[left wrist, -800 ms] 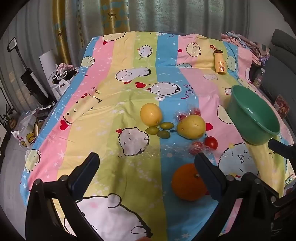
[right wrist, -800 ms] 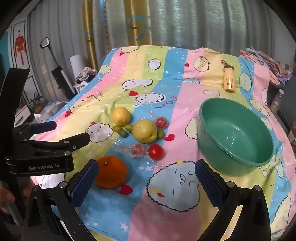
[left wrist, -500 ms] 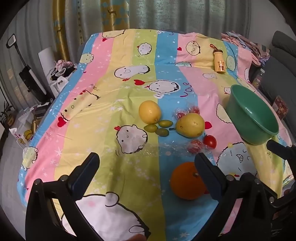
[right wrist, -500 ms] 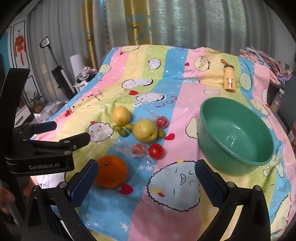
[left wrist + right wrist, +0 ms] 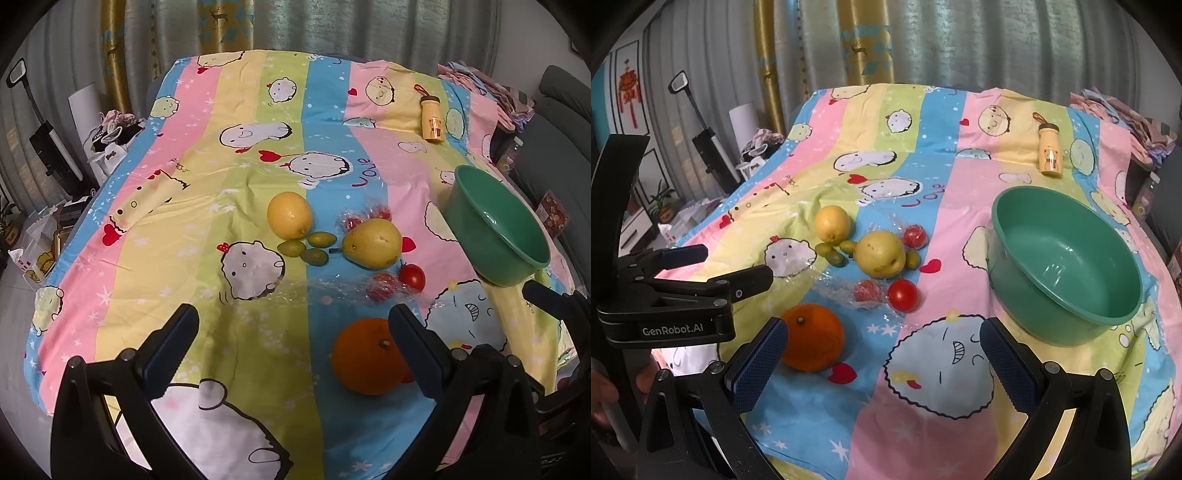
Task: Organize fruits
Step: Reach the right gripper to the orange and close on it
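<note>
Fruit lies on a striped cartoon sheet: an orange [image 5: 365,356] [image 5: 813,336] nearest me, a pear [image 5: 372,242] [image 5: 880,254], a lemon [image 5: 290,215] [image 5: 833,224], small green fruits [image 5: 306,248] [image 5: 833,253], and red tomatoes [image 5: 412,277] [image 5: 903,294], some under clear plastic wrap [image 5: 846,291]. An empty green bowl [image 5: 495,225] [image 5: 1063,258] stands to the right. My left gripper [image 5: 293,326] hovers open above the sheet, its right finger in front of the orange. My right gripper [image 5: 882,341] is open too, between orange and bowl, holding nothing.
A small yellow bottle [image 5: 431,119] [image 5: 1049,154] lies at the far right of the sheet. Folded clothes [image 5: 1123,114] pile beyond it. The left gripper's body [image 5: 676,295] fills the left of the right wrist view. A stick vacuum [image 5: 705,136] and clutter stand off the left edge.
The left gripper has drawn slightly back and up, so the fruit sits a little lower and closer in its view. The right gripper has hardly moved. Both stay open.
</note>
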The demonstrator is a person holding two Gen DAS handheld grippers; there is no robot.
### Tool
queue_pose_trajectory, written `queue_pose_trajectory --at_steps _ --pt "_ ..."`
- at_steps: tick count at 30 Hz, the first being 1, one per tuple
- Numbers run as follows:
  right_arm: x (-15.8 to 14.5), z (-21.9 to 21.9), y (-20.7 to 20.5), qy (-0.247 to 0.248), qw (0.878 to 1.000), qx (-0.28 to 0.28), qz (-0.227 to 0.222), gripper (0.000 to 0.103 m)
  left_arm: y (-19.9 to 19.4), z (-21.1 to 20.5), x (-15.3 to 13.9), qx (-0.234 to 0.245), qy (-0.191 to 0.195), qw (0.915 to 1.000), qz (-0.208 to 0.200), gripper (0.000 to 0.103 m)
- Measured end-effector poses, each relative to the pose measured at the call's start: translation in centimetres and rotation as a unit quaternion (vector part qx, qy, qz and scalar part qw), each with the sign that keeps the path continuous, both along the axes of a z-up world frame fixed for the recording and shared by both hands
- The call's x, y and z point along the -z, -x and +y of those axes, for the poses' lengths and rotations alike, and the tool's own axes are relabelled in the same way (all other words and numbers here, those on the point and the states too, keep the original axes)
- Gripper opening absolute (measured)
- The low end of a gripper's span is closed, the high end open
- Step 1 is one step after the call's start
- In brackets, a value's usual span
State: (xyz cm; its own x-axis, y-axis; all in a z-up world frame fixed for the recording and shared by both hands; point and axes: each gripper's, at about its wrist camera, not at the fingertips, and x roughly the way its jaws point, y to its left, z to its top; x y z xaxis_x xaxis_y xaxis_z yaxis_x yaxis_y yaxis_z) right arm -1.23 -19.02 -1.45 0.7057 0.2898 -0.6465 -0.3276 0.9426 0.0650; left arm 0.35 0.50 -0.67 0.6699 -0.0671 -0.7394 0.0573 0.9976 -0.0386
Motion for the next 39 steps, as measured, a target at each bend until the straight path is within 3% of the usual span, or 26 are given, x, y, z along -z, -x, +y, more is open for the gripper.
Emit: queue_pose_trajectory --at_steps 7,18,27,33,39 --pt "0.5 0.1 0.1 0.001 1.0 0.0 0.003 0.103 -0.2 0.0 0.2 0.005 0.011 0.9999 0.003 0.103" --pt "2.1 0.5 -0.3 -0.006 0.999 -0.014 0.035 0.103 -0.8 1.6 1.3 0.01 0.078 0.9965 0.028 0.103" --pt "4.4 1.0 -1.3 -0.048 0.993 -0.054 0.092 0.103 -0.6 1.9 3.6 0.075 0.131 0.986 0.07 0.103" --pt "5.0 1.8 -1.5 -0.069 0.989 -0.089 0.101 0.102 -0.9 1.4 3.9 0.095 0.161 0.9786 0.085 0.102" --pt "5.9 3.1 -2.3 -0.072 0.984 -0.114 0.12 0.087 -1.5 0.5 4.7 0.116 0.156 0.9743 0.114 0.081"
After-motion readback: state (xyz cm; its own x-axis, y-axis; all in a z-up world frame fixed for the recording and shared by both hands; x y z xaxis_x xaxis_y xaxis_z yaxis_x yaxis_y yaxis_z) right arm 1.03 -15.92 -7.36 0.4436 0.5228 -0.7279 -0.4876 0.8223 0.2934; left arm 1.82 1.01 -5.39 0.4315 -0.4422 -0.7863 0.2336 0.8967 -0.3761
